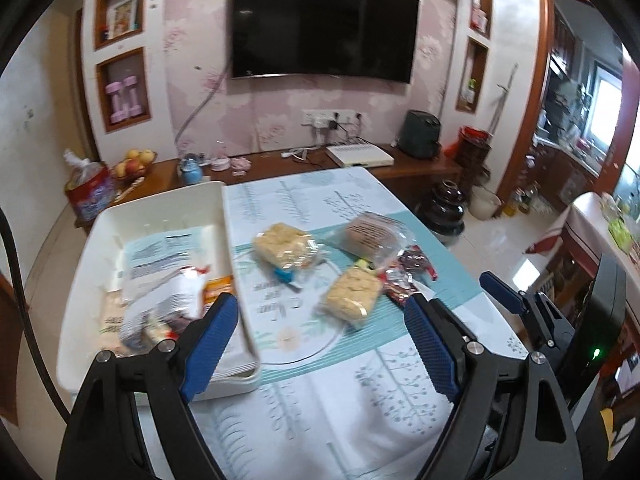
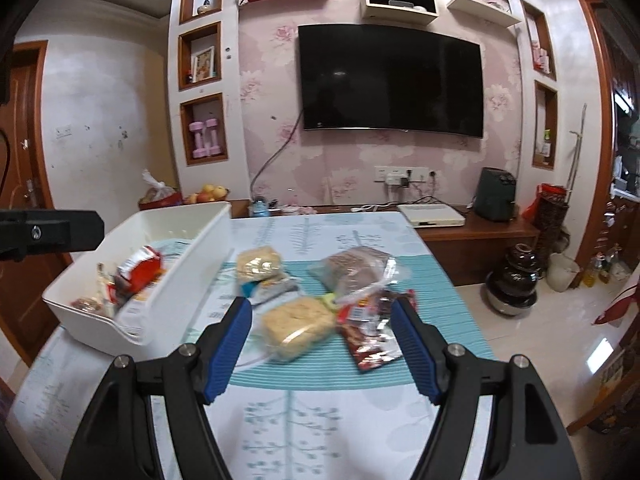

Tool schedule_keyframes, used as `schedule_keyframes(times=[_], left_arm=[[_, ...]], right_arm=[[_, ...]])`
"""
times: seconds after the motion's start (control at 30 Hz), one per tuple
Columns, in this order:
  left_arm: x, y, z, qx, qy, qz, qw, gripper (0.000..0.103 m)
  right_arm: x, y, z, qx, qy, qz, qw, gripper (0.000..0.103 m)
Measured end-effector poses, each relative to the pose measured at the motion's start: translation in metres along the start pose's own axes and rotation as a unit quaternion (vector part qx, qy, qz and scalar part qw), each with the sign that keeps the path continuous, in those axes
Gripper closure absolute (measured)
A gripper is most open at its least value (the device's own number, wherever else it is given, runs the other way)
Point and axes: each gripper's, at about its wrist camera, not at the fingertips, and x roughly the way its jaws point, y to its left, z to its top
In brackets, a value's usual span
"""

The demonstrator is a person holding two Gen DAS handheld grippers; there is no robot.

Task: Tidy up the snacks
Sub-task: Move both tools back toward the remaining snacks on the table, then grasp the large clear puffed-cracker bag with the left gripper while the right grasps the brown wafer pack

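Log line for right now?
left gripper: open, empty | right gripper: open, over yellow cracker pack | bin: partly filled

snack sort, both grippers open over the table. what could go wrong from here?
1. The near yellow cracker pack touches the red foil packs; the open right gripper may drag both.
2. Wrappers overlap in the pile; the clear bag of brown snacks lies partly on them and could shift.
3. The white bin sits at the table's left edge; a push from the left gripper might slide it off.

On the table [image 2: 360, 420], the bin [image 2: 192, 240] sits left of the loose snack packets [image 2: 298, 322].
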Motion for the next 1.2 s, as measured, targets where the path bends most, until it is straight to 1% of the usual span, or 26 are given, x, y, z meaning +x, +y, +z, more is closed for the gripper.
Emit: schedule_keyframes(times=[0.13,0.23,0.33,0.53,0.7,0.83,0.9,0.97,1.07,1.2], left_arm=[[0.027,-0.018,0.003,0.012,0.018,-0.013,0.9997,0.019],[0.051,-0.029,0.003,0.013,0.039,-0.022,0.9989,0.019],[0.076,-0.039,0.001,0.019,0.066,-0.021,0.9974,0.019],[0.117,-0.042,-0.006,0.018,0.107,-0.026,0.9937,0.019],[0.152,-0.044,-0.010,0.019,0.132,-0.022,0.9909,0.019],[0.174,-0.044,-0.012,0.020,0.140,-0.016,0.9898,0.019],[0.183,-0.043,-0.013,0.020,0.144,-0.013,0.9893,0.019],[0.191,-0.042,-0.015,0.020,0.146,-0.008,0.9891,0.019],[0.199,-0.041,-0.013,0.022,0.139,0.001,0.9901,0.019],[0.208,-0.043,-0.014,0.038,0.134,0.017,0.9901,0.019]], right_arm=[[0.007,-0.013,-0.006,-0.008,0.002,-0.017,1.000,0.031],[0.014,-0.022,-0.012,-0.008,0.011,-0.022,1.000,0.031],[0.022,-0.029,-0.019,-0.006,0.024,-0.028,0.999,0.031],[0.035,-0.040,-0.027,0.007,0.042,-0.029,0.999,0.031],[0.053,-0.044,-0.028,0.005,0.079,-0.024,0.997,0.031],[0.067,-0.046,-0.030,-0.007,0.098,-0.033,0.995,0.031],[0.076,-0.049,-0.031,-0.001,0.118,-0.023,0.993,0.030],[0.082,-0.050,-0.030,0.002,0.127,-0.015,0.992,0.030],[0.089,-0.051,-0.029,-0.001,0.133,-0.018,0.991,0.030],[0.103,-0.050,-0.030,-0.005,0.163,-0.016,0.987,0.030]])
